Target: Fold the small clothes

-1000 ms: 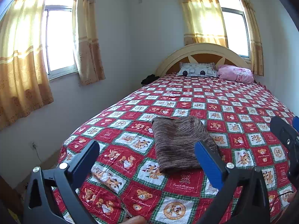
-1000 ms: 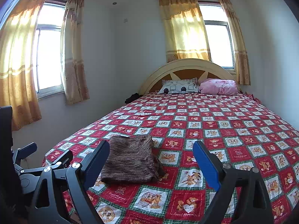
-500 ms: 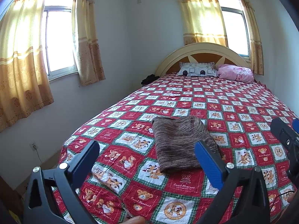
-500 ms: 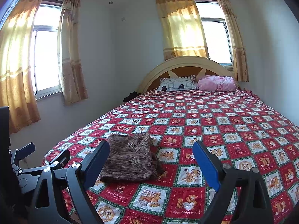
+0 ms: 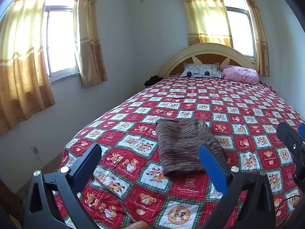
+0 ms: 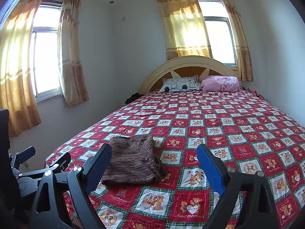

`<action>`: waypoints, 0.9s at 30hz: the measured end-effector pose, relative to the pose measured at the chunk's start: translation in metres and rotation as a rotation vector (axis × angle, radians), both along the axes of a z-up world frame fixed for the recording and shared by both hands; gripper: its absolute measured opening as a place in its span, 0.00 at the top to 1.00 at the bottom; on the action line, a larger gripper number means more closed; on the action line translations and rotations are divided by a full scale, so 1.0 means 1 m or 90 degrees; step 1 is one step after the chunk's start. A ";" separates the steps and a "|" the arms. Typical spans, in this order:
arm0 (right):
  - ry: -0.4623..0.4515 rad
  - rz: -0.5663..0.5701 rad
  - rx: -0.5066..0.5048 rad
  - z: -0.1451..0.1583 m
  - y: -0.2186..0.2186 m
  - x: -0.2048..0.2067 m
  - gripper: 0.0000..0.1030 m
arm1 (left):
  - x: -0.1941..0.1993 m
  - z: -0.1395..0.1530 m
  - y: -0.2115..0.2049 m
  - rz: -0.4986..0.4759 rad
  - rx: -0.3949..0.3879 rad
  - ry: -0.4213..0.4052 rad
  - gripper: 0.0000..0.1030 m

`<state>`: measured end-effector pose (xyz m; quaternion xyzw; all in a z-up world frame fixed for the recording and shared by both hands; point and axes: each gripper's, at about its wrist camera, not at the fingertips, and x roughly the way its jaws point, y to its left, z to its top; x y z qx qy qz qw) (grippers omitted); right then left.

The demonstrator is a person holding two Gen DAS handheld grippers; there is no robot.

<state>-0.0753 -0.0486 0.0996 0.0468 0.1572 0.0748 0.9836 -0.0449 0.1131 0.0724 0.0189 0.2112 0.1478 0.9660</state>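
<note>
A brown striped knit garment (image 5: 183,145) lies folded in a neat rectangle near the foot of the bed; it also shows in the right wrist view (image 6: 131,160). My left gripper (image 5: 150,164) is open and empty, held back above the bed's foot edge, short of the garment. My right gripper (image 6: 154,166) is open and empty, held to the right of the garment and above the bedspread. The right gripper's body shows at the right edge of the left wrist view (image 5: 291,143). The left gripper's body shows at the left of the right wrist view (image 6: 38,169).
The bed has a red and white teddy-bear patchwork spread (image 5: 228,110). A patterned pillow (image 5: 202,70) and a pink bundle (image 5: 240,74) lie by the cream headboard (image 5: 207,51). A dark item (image 5: 152,80) sits at the bed's far left corner. Curtained windows line the walls.
The right wrist view has tilted slightly upward, so the bed sits lower in it. The left gripper and the garment have not moved.
</note>
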 end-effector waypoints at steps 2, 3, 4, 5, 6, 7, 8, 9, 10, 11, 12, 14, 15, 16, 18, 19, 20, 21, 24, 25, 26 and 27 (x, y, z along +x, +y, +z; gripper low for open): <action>0.000 -0.001 -0.002 0.000 0.000 0.000 0.12 | 0.000 0.000 0.000 0.000 0.001 -0.001 0.00; -0.001 -0.001 -0.002 0.000 0.000 0.000 0.12 | 0.000 0.000 0.000 -0.001 0.002 -0.001 0.00; 0.000 -0.001 -0.002 0.000 0.000 0.000 0.12 | 0.000 0.000 0.000 -0.001 0.002 -0.001 0.00; 0.000 -0.001 -0.002 0.000 0.000 0.000 0.12 | 0.000 0.000 0.000 0.000 0.002 0.000 0.00; 0.000 -0.001 -0.002 0.000 0.000 0.000 0.12 | 0.000 0.000 0.000 0.001 0.001 0.000 0.00; -0.001 -0.001 -0.002 0.000 0.000 0.000 0.12 | 0.000 0.000 0.000 0.000 0.000 0.000 0.00; -0.001 -0.002 -0.002 0.000 0.001 0.000 0.12 | 0.000 0.000 0.000 0.000 -0.001 -0.001 0.00; -0.001 -0.001 -0.003 0.000 0.001 0.000 0.12 | 0.000 0.000 0.000 0.000 0.001 0.000 0.00; 0.000 -0.001 -0.002 0.000 0.001 0.000 0.12 | 0.000 0.000 0.001 0.000 0.002 0.000 0.00; 0.000 -0.002 -0.002 0.000 0.001 0.000 0.12 | 0.000 0.000 0.000 0.000 0.002 0.000 0.00; 0.000 -0.002 -0.002 0.000 0.001 0.000 0.12 | 0.001 0.000 0.001 -0.001 0.001 0.000 0.00; 0.000 -0.002 -0.002 0.000 0.001 0.000 0.12 | 0.000 0.000 0.001 -0.003 0.002 0.000 0.00; 0.000 -0.002 -0.003 0.000 0.001 0.000 0.12 | 0.000 0.000 0.000 -0.004 0.004 0.000 0.00; -0.001 -0.002 -0.002 0.000 0.001 0.000 0.12 | 0.000 0.000 0.000 -0.006 0.008 0.001 0.00; -0.003 -0.003 -0.002 0.001 0.001 0.000 0.12 | 0.000 0.000 -0.001 -0.007 0.015 -0.002 0.00; -0.004 -0.003 -0.002 0.000 0.001 -0.001 0.12 | -0.001 0.000 -0.001 -0.007 0.018 -0.004 0.00; -0.005 -0.003 -0.002 0.001 0.001 -0.001 0.12 | -0.001 0.001 -0.002 -0.008 0.020 -0.007 0.00; -0.005 -0.004 -0.002 0.001 0.000 -0.001 0.12 | -0.002 0.001 -0.002 -0.010 0.022 -0.010 0.00; -0.005 -0.003 -0.004 0.000 0.000 -0.001 0.12 | -0.002 0.003 -0.004 -0.013 0.020 -0.012 0.00; -0.005 -0.003 -0.003 0.001 0.000 -0.002 0.12 | -0.002 0.003 -0.004 -0.015 0.018 -0.012 0.00; -0.005 -0.003 -0.003 0.001 0.000 -0.002 0.12 | -0.002 0.003 -0.003 -0.016 0.014 -0.011 0.00; -0.005 -0.003 -0.003 0.001 0.000 -0.002 0.12 | -0.002 0.003 -0.003 -0.016 0.012 -0.009 0.00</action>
